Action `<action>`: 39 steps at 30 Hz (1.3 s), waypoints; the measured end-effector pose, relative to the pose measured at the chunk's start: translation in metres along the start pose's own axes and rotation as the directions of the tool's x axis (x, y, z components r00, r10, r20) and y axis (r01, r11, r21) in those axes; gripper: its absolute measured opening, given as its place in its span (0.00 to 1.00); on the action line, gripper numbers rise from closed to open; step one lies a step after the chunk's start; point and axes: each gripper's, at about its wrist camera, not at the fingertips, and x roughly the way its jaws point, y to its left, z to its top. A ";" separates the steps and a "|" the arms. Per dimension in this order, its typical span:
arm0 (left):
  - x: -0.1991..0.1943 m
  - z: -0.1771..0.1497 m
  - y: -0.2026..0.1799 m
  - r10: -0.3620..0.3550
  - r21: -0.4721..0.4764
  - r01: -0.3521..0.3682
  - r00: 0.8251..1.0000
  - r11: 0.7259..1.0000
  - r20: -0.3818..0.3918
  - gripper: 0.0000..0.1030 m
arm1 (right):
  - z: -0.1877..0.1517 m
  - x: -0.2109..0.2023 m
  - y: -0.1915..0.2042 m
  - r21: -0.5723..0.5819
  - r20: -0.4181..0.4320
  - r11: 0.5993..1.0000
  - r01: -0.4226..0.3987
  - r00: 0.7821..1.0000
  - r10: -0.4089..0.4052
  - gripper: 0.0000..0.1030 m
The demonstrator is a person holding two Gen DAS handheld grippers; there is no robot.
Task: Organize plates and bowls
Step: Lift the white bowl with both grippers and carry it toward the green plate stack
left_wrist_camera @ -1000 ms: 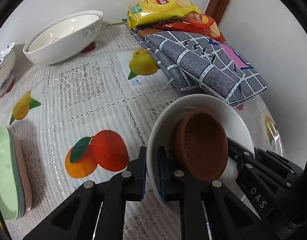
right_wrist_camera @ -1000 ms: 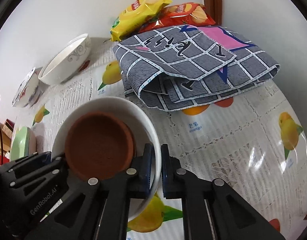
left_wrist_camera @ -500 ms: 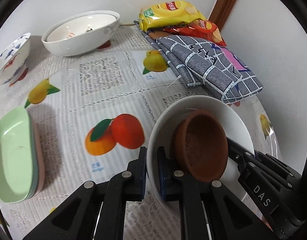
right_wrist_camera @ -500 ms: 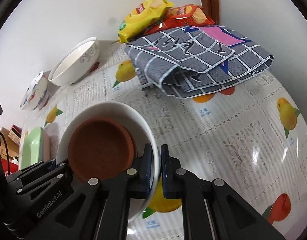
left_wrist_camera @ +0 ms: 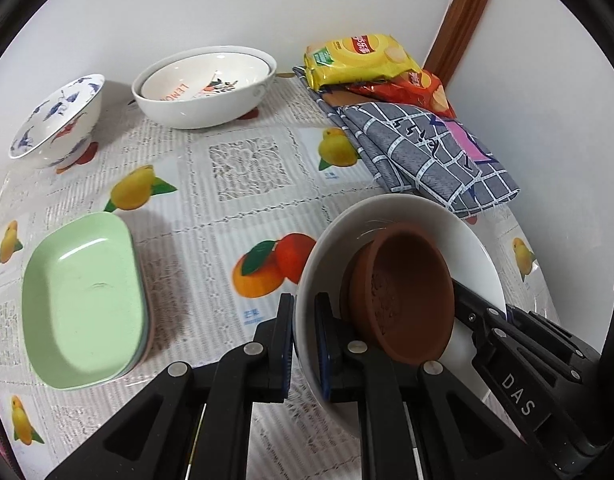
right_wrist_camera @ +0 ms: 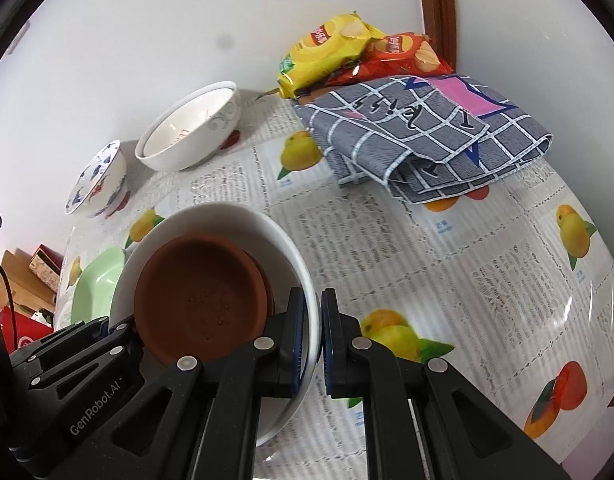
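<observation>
A white bowl [left_wrist_camera: 395, 216] with a brown clay dish [left_wrist_camera: 403, 292] tilted inside it is held above the table by both grippers. My left gripper [left_wrist_camera: 305, 340] is shut on the bowl's left rim. My right gripper [right_wrist_camera: 313, 340] is shut on the bowl's right rim [right_wrist_camera: 303, 280]; the brown dish [right_wrist_camera: 199, 300] shows there too. A stack of green and pink oblong plates [left_wrist_camera: 83, 300] lies at the left. A large white bowl stack [left_wrist_camera: 203, 88] and a blue-patterned bowl [left_wrist_camera: 55, 120] stand at the back.
A folded grey checked cloth [left_wrist_camera: 423, 152] lies at the back right, with yellow [left_wrist_camera: 359, 60] and red chip bags [left_wrist_camera: 415, 88] behind it near the wall corner. The table carries a fruit-print cover [left_wrist_camera: 243, 168]. Boxes [right_wrist_camera: 27, 276] sit beyond the table's left edge.
Both grippers have risen and pulled back with the white bowl, bringing the green plates and the blue-patterned bowl further into view. The grip is unchanged.
</observation>
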 end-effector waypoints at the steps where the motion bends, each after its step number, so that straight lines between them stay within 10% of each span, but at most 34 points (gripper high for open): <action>1: -0.002 0.000 0.003 0.000 -0.002 0.000 1.000 1.000 0.001 0.10 | 0.000 0.000 0.002 -0.002 0.001 1.000 0.000 1.000 0.000 0.08; 39: -0.049 -0.006 0.096 0.064 -0.104 -0.058 0.996 0.993 0.058 0.10 | -0.004 -0.003 0.104 -0.111 0.017 0.991 -0.074 0.997 0.076 0.08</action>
